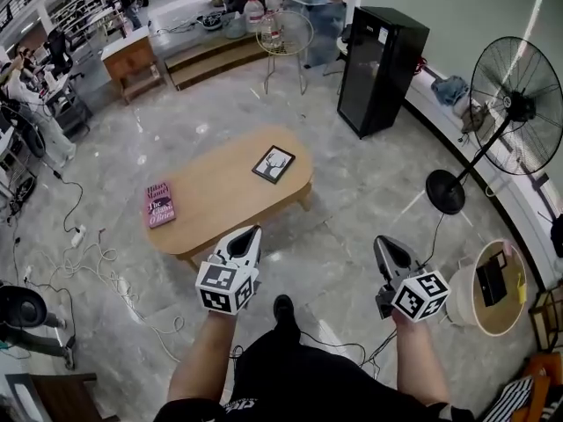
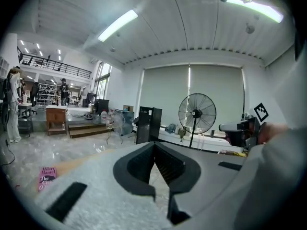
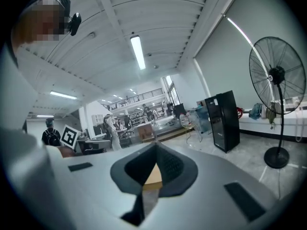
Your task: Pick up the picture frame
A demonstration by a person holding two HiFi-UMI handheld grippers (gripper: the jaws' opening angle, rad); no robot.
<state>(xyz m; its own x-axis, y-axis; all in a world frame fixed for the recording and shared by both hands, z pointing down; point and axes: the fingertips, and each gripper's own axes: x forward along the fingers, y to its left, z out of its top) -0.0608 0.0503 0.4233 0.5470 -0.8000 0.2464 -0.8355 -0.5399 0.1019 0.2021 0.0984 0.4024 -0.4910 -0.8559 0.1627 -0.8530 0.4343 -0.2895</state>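
Note:
The picture frame (image 1: 274, 164), black with a white deer drawing, lies flat on the far right part of the oval wooden table (image 1: 220, 202). A pink book (image 1: 159, 204) rests on the table's left end and also shows in the left gripper view (image 2: 47, 176). My left gripper (image 1: 253, 232) hovers over the table's near edge, short of the frame, its jaws closed together with nothing between them (image 2: 154, 145). Off the table's right end, my right gripper (image 1: 380, 241) hangs above the floor, jaws also meeting at the tip and empty (image 3: 156, 145).
A standing fan (image 1: 517, 112) and a black cabinet (image 1: 380, 69) stand to the right and behind the table. A wire chair (image 1: 284, 35) is farther back. Cables (image 1: 106, 271) trail on the floor at left. A round tub (image 1: 493, 288) sits at right.

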